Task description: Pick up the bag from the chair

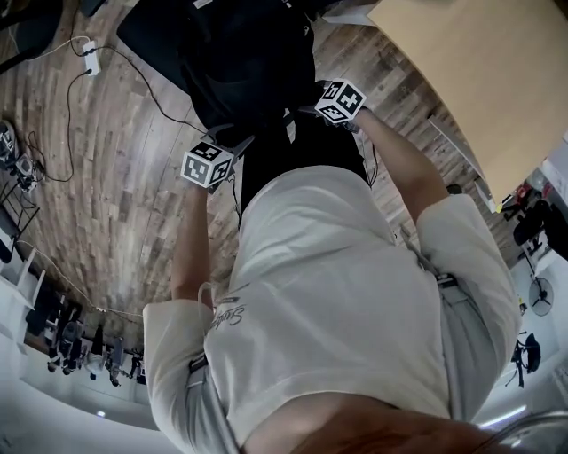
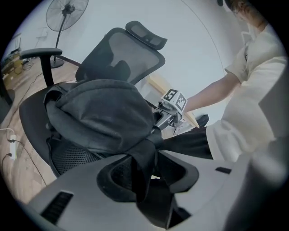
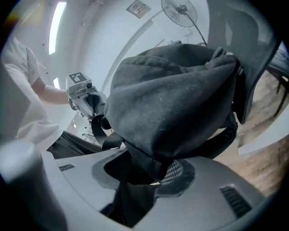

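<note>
1. Jaws of the left gripper stand wide apart; a dark strap of the bag runs loose through the gap, not pinched
2. The bag, a black backpack, sits slumped on the seat of the chair, in front of its mesh backrest, between the two grippers
3. The right gripper is likewise spread, with the bag's lower corner hanging between its jaws, unclamped
4. My judgement: both grippers are at the bag, but nothing is gripped; closing and lifting it clear remain
5. The room has a wood-plank floor with a white power strip at left, a pale tabletop at right and a standing fan
</note>
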{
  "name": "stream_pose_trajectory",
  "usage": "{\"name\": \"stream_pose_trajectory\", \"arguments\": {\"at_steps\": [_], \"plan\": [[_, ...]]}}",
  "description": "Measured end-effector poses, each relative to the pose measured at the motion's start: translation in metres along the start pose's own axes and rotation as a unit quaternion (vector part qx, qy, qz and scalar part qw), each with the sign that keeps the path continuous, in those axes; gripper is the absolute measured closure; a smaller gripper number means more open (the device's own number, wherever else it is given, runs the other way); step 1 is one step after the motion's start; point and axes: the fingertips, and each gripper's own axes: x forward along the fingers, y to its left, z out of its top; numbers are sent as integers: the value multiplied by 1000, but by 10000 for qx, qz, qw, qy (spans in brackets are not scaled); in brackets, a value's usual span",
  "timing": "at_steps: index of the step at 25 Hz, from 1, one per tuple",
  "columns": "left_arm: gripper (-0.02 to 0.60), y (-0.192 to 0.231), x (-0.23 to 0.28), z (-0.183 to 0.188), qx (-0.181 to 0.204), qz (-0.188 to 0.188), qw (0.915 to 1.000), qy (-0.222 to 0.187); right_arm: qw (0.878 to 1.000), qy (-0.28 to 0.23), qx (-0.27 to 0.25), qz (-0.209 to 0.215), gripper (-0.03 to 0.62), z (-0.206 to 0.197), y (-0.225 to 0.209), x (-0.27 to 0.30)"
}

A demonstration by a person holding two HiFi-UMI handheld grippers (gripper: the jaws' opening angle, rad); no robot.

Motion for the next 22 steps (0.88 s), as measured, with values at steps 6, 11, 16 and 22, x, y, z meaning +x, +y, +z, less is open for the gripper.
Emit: {"name": "stream_pose_trajectory", "arguments": {"at_steps": [6, 11, 16, 22], "plan": [[446, -2, 0, 6, -244, -165, 9996, 21, 9997, -119, 234, -15, 442, 3, 3, -2], [453, -4, -19, 36, -767, -391, 9919, -928, 9950, -956, 90, 284, 473, 48, 23, -41], [472, 4, -16, 74, -650, -113, 9910, -1167, 9882, -1338, -544, 509, 501, 110, 38, -79], [480, 22, -45, 119, -789, 262, 9772, -1955, 9772, -1804, -614, 932, 508, 168, 45, -103]]}}
